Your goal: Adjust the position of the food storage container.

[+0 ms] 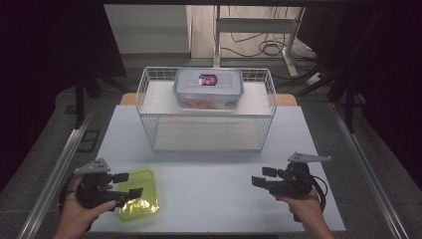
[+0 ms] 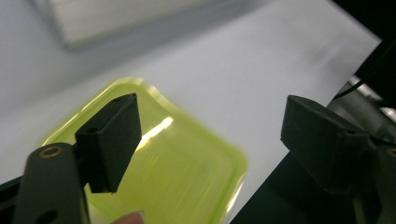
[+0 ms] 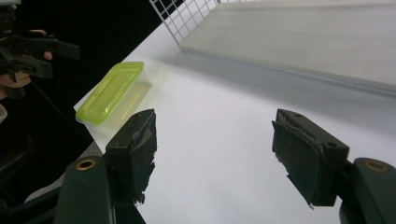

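The left gripper (image 1: 128, 184) hangs over the near-left part of the table with its two black jaws spread apart and nothing between them. In the left gripper view one jaw sits over the translucent lime-green plastic lid (image 2: 177, 163) and the other is off its edge, so the spread looks wide enough to straddle a rim, probably in readiness to take it. That lid lies flat on the white tabletop (image 1: 214, 184), close to the front edge, where either hand can reach it.

The right gripper (image 1: 263, 177) is held low at the near-right, well apart from the lid, its jaws likewise open and empty; its pads (image 3: 140, 149) look worn and ragged. It seems to be waiting its turn.

Farther back stands a white wire basket (image 1: 149, 89), open side toward the person. On the shelf inside it rests a clear rectangular plastic food box with a blue-edged lid (image 1: 208, 87), closed, with something orange inside.
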Tool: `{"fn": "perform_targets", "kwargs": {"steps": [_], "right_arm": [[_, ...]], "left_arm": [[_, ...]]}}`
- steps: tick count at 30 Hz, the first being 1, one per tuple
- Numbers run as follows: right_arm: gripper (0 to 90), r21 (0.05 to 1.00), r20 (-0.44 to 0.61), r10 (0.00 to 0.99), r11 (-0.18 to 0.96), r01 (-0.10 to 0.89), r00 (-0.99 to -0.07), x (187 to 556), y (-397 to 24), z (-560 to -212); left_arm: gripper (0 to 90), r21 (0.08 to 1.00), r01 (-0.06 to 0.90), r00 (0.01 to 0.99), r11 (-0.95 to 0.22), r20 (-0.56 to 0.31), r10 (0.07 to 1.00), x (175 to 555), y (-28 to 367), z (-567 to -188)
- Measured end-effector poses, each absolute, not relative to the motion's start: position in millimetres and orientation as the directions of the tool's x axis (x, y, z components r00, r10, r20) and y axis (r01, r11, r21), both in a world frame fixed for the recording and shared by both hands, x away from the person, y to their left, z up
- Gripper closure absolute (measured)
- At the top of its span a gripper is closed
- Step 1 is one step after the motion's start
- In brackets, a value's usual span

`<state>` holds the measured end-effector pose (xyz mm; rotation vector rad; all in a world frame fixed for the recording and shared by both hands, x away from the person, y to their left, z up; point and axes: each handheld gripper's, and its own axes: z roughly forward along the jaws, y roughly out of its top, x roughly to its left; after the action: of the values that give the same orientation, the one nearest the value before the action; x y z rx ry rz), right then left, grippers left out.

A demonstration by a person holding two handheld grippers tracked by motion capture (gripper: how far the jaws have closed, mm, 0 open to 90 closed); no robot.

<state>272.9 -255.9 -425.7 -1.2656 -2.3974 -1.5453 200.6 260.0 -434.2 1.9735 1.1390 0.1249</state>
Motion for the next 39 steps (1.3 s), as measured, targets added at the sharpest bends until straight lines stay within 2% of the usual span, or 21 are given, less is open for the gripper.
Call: {"fn": "perform_targets", "kwargs": {"steps": [3,7,9,14,23,39], "right_arm": [[30.0,0.746,0.418,0.613,0.19,0.638,-0.671,272,-255,-428],[29.9,0.741,0.429,0.609,0.184,0.645,-0.667,273,-255,-429],[30.0,0.736,0.437,0.61,0.18,0.653,-0.661,273,-254,-430],[29.9,0.725,0.451,0.609,0.176,0.666,-0.652,276,-253,-435],[29.7,0.713,0.458,0.606,0.187,0.676,-0.65,277,-250,-438],[29.6,0.703,0.474,0.611,0.171,0.691,-0.634,279,-255,-440]], "left_arm": [[32.8,0.67,0.694,0.564,-0.264,-0.278,0.778,192,275,-440],[64.5,0.608,0.734,0.551,-0.302,-0.275,0.788,183,290,-446],[75.2,0.579,0.748,0.548,-0.324,-0.263,0.794,178,294,-450],[89.3,0.508,0.777,0.534,-0.373,-0.216,0.817,169,299,-467],[90.0,0.446,0.799,0.538,-0.404,-0.228,0.812,180,287,-490],[90.0,0.453,0.771,0.595,-0.449,-0.259,0.761,201,231,-494]]}}
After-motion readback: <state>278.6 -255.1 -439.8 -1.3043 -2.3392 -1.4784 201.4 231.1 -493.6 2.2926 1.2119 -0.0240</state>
